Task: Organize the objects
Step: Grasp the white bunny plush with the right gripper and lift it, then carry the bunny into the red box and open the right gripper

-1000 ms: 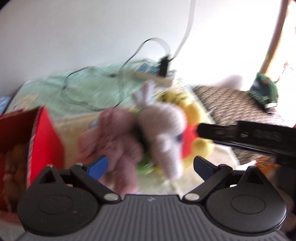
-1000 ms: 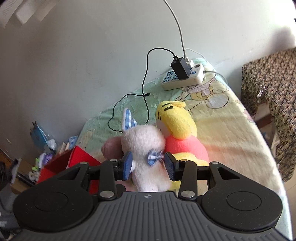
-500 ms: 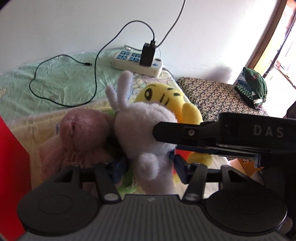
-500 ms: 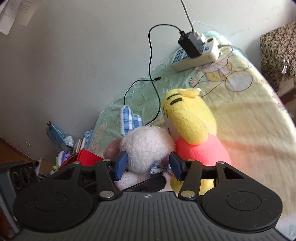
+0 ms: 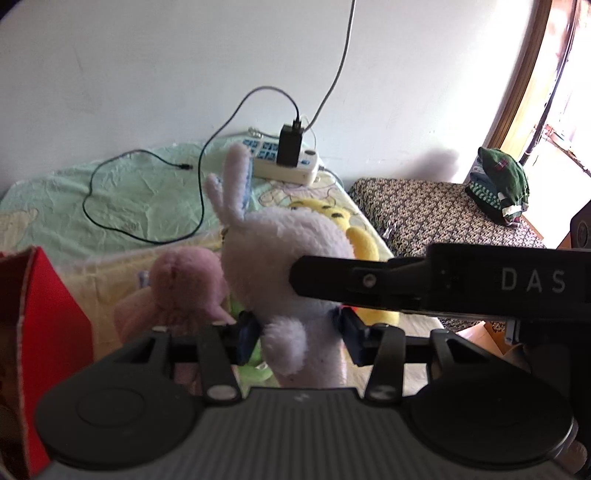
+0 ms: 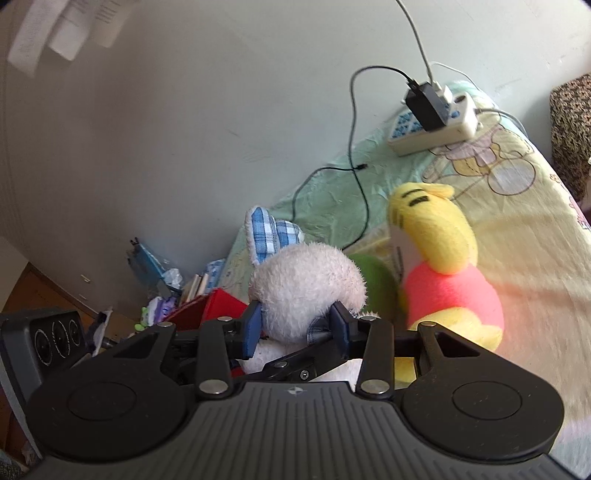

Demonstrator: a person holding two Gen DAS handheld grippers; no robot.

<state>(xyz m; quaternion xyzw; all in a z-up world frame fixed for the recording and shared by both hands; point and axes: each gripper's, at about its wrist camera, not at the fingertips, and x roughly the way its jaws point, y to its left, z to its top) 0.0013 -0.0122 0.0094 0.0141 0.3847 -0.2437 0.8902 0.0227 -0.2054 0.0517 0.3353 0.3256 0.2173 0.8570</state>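
plush toys (image 5: 192, 288) crowding beside red box (image 5: 44, 332)

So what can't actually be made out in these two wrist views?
- Red box contents: left wrist view, cut off by the frame's left edge and dark.
- Green plush: both views, mostly hidden behind the white rabbit.
- Rabbit's lower body: right wrist view, covered by the right gripper.
- Yellow bear: left wrist view, largely behind the rabbit.
- Papers on the wall: right wrist view, print too small.

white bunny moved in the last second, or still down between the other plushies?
Yes. The white bunny has come up: against the yellow bear, the right view now shows a green toy uncovered behind it.
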